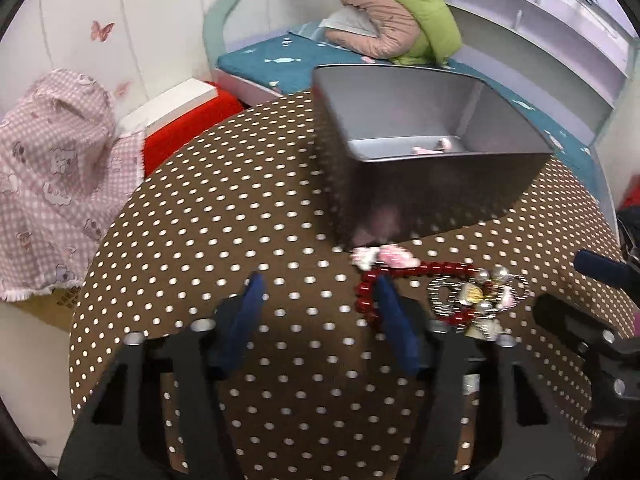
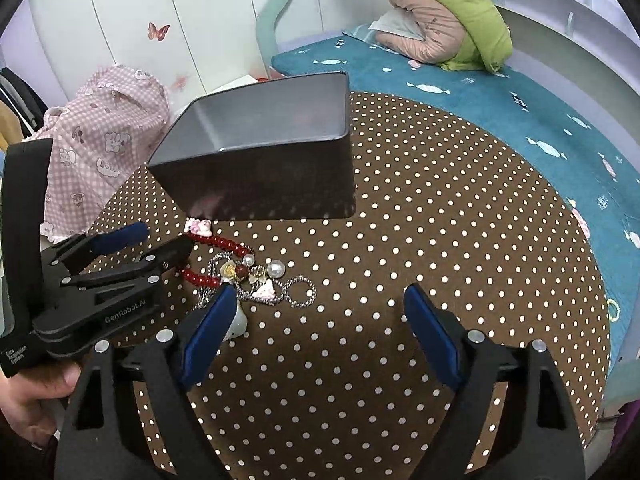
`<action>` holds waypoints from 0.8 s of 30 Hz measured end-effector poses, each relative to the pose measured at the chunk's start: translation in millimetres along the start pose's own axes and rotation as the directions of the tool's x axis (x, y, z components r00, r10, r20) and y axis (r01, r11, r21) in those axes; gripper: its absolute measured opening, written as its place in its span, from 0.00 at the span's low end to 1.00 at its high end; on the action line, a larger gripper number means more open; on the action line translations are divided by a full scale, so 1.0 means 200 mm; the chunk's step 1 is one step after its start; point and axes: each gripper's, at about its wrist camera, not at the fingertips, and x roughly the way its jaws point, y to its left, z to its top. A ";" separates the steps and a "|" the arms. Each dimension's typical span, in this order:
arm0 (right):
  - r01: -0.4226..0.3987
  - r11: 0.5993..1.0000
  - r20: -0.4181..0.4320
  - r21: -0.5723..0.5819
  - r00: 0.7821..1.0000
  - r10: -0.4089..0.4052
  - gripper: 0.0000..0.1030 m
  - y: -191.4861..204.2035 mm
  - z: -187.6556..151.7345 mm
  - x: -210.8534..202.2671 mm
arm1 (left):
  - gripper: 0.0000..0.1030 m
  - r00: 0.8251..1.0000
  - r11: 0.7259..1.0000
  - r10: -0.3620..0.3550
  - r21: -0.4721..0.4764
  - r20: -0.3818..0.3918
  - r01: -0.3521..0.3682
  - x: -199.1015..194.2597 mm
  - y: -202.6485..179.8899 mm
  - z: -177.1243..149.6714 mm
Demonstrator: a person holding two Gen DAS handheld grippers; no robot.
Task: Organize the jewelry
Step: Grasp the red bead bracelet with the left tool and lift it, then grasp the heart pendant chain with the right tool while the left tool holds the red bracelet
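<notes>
Centrally, resting on the round brown table with white polka dots (image 2: 420,208): a rectangular grey metal tin (image 2: 260,160), open-topped, smooth-walled, a small pink piece lying inside. Lying heaped just before its near wall: a red bead bracelet (image 1: 420,271), glossy and round-beaded; a silver ball chain (image 2: 300,294), looped; a pearl-and-gold charm cluster (image 1: 484,294); a pink bow-shaped clip (image 1: 384,257) almost touching the tin. Hovering with blue-padded fingers apart and holding nothing: left gripper (image 1: 320,312), right-hand pad crossing the bracelet's loop, heap lying slightly right of its gap; likewise spread and empty, right gripper (image 2: 316,320), heap lying ahead-left by its left pad. Judged nearer: left gripper. Bracelet's long axis running roughly across the left fingers, favouring a pinch after a slight rightward shift.
</notes>
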 end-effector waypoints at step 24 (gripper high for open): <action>-0.061 0.995 -0.048 -0.082 0.997 0.057 0.74 0.08 -0.02 0.04 | 0.08 0.942 0.980 -0.181 -0.029 0.281 0.197 -0.68 0.09 -0.07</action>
